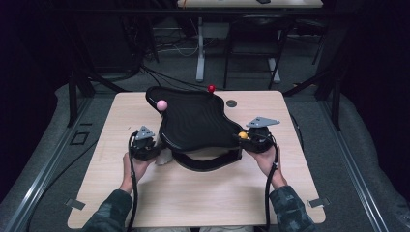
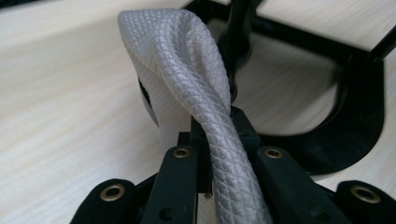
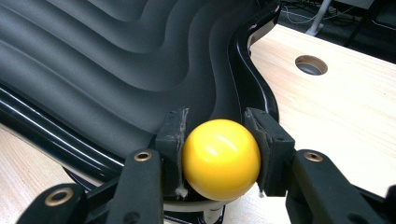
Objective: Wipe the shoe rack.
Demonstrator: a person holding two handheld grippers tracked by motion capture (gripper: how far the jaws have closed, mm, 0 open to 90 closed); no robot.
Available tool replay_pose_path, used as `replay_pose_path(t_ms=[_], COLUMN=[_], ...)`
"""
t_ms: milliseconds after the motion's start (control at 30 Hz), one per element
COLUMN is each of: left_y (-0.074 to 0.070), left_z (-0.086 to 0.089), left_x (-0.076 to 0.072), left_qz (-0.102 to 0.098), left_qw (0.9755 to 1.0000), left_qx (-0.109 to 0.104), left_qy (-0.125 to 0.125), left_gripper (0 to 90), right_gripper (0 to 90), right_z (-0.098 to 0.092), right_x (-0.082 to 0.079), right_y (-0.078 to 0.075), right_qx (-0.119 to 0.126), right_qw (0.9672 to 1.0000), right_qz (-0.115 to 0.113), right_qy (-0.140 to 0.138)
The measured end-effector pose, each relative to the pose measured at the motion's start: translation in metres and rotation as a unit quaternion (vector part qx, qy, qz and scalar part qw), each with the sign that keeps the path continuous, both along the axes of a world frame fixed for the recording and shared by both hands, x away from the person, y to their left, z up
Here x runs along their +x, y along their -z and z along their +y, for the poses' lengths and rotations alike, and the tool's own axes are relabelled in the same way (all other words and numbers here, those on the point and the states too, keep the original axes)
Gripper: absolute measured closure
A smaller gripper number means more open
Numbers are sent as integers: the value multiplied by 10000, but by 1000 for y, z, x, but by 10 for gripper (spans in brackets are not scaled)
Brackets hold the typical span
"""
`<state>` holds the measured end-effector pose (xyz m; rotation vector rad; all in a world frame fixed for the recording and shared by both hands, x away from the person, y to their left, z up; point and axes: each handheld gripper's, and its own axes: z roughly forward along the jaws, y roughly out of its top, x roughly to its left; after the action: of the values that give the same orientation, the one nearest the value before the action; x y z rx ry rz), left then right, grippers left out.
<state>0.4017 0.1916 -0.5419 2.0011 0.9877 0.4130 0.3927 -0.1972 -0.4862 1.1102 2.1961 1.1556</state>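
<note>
Cloth is pinched tight in our left tool, as the left gripper view shows: a white woven twist rising from the closed jaws, close beside the black tray. In the right gripper view our right tool clamps the yellow ball at the tray's rim, steadying it. From the high view, the left tool sits low at the tray's near-left edge on the counter, the cloth just beside it. We judge both grips done; wiping the ribbed surface is left, not yet begun.
</note>
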Motion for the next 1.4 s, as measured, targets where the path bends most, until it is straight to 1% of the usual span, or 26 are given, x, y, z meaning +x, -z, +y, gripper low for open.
replay_pose_path(t_ms=[33, 100, 133, 200, 300, 333, 367, 533, 633, 700, 733, 800, 833, 900, 1067, 1100, 1167, 1233, 1300, 1400], left_y=[4, 10, 12, 16, 25, 29, 30, 31, 31, 29, 28, 25, 23, 21, 17, 15, 10, 3, -2, -6], left_z=[-2, -3, -3, -1, -5, -9, -10, -9, -10, -10, -9, -9, -8, -8, -7, -7, -6, -6, -7, -6], left_x=[1, 1, 1, 2, 0, -2, -2, -2, -2, -3, -3, -3, -3, -3, -5, -5, -6, -7, -8, -10], left_qz=[59, 50, 46, 155, 251, 286, 260, 242, 244, 272, 214, 223, 184, 184, 168, 134, 90, 19, -8, -74], left_qw=[10000, 10000, 10000, 9998, 9994, 9993, 9993, 9995, 9994, 9994, 9996, 9996, 9997, 9997, 9998, 9999, 9999, 9999, 10000, 9999], left_qx=[9, 40, 9, -43, 242, 233, 255, 217, 220, 183, 181, 146, 179, 180, 95, 79, -61, -136, -86, -139], left_qy=[-10, -43, -73, -109, -8, -16, -15, -32, -49, -64, -69, -71, -50, -37, -44, -42, -48, -13, 14, 27], left_gripper=[829, 829, 829, 829, 829, 829, 829, 830, 829, 829, 829, 829, 829, 829, 829, 829, 829, 829, 829, 829], right_gripper=[598, 598, 598, 598, 599, 599, 599, 598, 599, 599, 599, 598, 598, 599, 599, 598, 598, 599, 599, 599], right_z=[0, 0, 0, 0, 0, 0, 1, 1, 1, 1, 1, 1, 1, 1, 1, 1, 1, 1, 1, 1], right_x=[0, 0, 0, 0, 0, 0, 0, -1, -1, -1, -1, -1, -1, -1, -1, -1, -1, -1, -1, -1], right_y=[0, 0, 0, 0, 0, 0, 0, 0, 0, 0, 0, 0, 0, 0, 0, 0, 0, 0, 0, 0], right_qx=[0, -3, -3, -4, -29, -32, -33, -48, -72, -64, -62, -62, -63, -63, -76, -75, -66, -68, -79, -74], right_qw=[10000, 10000, 10000, 10000, 10000, 10000, 10000, 10000, 10000, 10000, 10000, 10000, 10000, 10000, 10000, 10000, 10000, 10000, 10000, 10000], right_qz=[-5, 0, -5, -3, -15, -14, -12, -24, -13, -22, -22, -24, -25, -26, -24, -25, -34, -31, -26, -50], right_qy=[-2, 2, 4, -3, -7, -8, 0, 8, 22, 30, 29, 25, 23, 14, 4, 3, 1, 3, 7, 27])
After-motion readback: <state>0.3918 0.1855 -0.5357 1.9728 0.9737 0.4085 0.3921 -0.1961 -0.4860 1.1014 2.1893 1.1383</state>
